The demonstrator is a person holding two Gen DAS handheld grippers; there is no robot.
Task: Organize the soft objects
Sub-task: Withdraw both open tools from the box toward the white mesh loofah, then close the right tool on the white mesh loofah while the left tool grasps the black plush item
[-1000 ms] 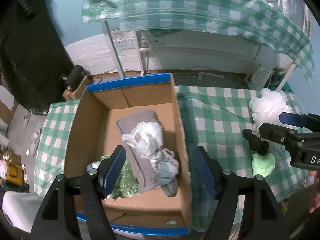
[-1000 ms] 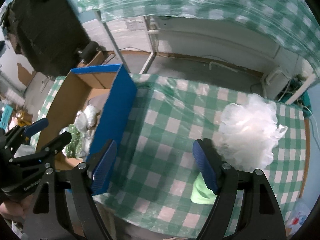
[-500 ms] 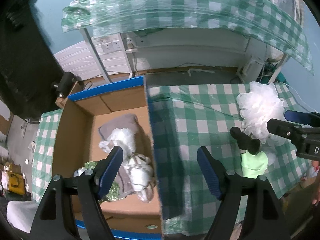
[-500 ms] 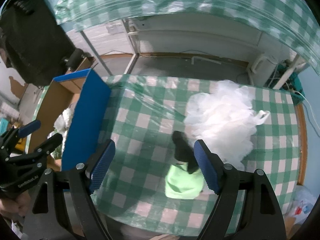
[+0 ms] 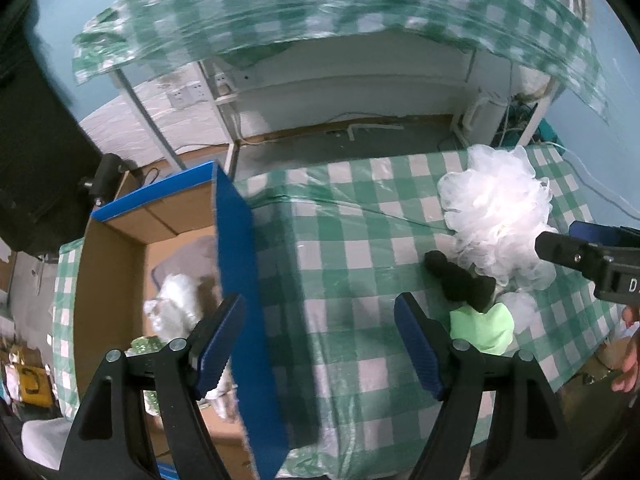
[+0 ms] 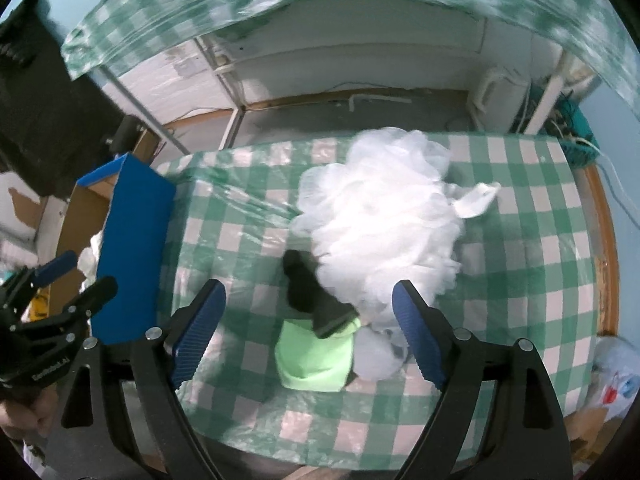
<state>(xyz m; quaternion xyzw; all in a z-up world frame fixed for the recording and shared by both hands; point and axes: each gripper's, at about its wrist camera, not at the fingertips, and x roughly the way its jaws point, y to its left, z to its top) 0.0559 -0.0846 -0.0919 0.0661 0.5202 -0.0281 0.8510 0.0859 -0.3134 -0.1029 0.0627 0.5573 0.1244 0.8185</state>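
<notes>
A white mesh bath pouf (image 6: 384,216) lies on the green checked table (image 6: 240,248), also seen in the left wrist view (image 5: 496,220). A black soft item (image 6: 308,288) and a light green cloth (image 6: 316,356) lie against its near side; both show in the left wrist view, black (image 5: 460,280) and green (image 5: 484,328). My right gripper (image 6: 308,336) is open, above the green cloth. My left gripper (image 5: 320,348) is open, over the table edge by the blue-walled cardboard box (image 5: 236,272). White soft items (image 5: 176,308) lie in the box.
The box stands left of the table, below its top, and also shows in the right wrist view (image 6: 132,256). A second checked table (image 5: 320,8) stands behind, with cables and a power strip on the floor. A wooden edge (image 6: 604,248) runs along the table's right side.
Both grippers have swung right, away from the box. The pouf, black item and green cloth now sit between the right gripper's fingers. Both stay open and empty.
</notes>
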